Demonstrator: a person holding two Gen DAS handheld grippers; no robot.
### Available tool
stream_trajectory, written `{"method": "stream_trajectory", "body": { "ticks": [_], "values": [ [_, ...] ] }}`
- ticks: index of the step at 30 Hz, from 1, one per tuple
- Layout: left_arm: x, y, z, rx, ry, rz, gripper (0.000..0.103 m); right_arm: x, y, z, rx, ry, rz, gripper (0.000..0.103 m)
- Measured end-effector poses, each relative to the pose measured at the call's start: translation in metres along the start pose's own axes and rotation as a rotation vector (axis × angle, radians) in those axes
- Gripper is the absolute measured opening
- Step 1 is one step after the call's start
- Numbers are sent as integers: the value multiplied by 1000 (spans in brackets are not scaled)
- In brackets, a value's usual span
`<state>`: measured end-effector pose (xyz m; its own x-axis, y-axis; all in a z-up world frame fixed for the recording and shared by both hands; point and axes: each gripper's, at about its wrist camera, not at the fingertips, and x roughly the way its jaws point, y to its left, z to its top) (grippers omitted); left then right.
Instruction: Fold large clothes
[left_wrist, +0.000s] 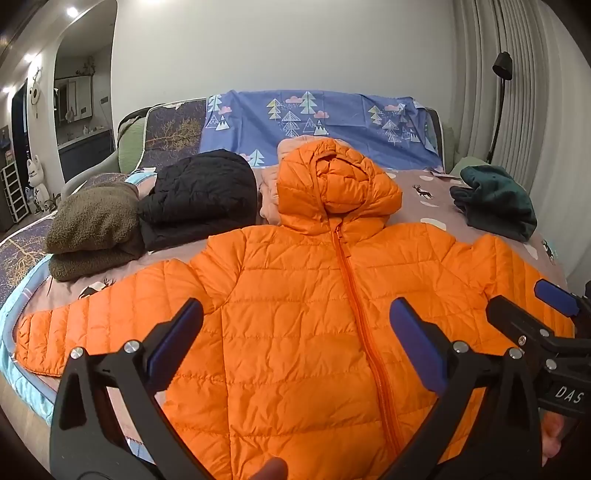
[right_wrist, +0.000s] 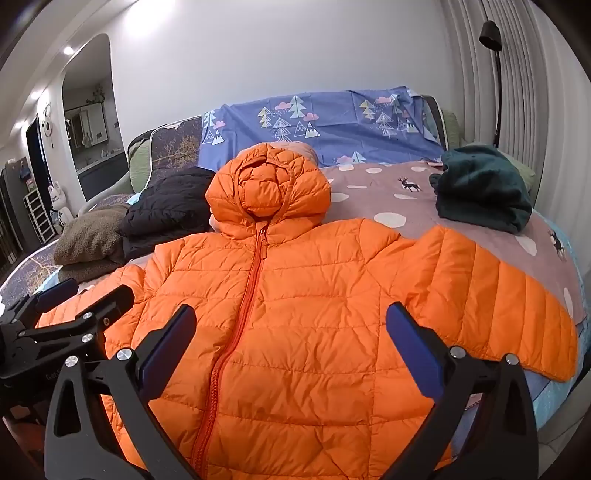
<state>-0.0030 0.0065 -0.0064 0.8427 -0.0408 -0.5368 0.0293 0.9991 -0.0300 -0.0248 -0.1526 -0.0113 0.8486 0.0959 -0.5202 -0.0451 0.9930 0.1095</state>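
Observation:
An orange quilted hooded jacket (left_wrist: 295, 295) (right_wrist: 303, 295) lies flat on the bed, front up, zipped, hood toward the far side and both sleeves spread out sideways. My left gripper (left_wrist: 295, 314) hovers above its chest, jaws wide open with nothing between them. My right gripper (right_wrist: 291, 321) hangs over the chest too, tilted downward, also wide open and empty. Each gripper shows at the edge of the other's view: the right gripper (left_wrist: 532, 306) beside the jacket's right sleeve, the left gripper (right_wrist: 85, 295) over the left sleeve.
Folded clothes sit beyond the jacket: a brown fleece (left_wrist: 92, 229), a black puffer (left_wrist: 199, 199), a pink garment (left_wrist: 269, 192) behind the hood, and a dark green garment (left_wrist: 495, 199) at right. A blue tree-print sheet (left_wrist: 317, 122) drapes the far side. A floor lamp (left_wrist: 502, 66) stands by the curtain.

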Motion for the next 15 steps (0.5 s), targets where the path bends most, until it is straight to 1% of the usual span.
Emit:
{"method": "stream_trajectory", "body": {
  "ticks": [5, 6, 9, 15],
  "values": [
    [5, 10, 3, -11, 13, -23, 101, -2, 6, 2, 0, -9, 10, 102],
    [5, 9, 2, -9, 11, -23, 101, -3, -2, -1, 11, -12, 19, 102],
    [4, 9, 3, -3, 7, -12, 101, 0, -5, -2, 24, 0, 25, 102],
    [3, 9, 2, -7, 5, -20, 101, 1, -8, -3, 40, -3, 36, 102]
  ]
}}
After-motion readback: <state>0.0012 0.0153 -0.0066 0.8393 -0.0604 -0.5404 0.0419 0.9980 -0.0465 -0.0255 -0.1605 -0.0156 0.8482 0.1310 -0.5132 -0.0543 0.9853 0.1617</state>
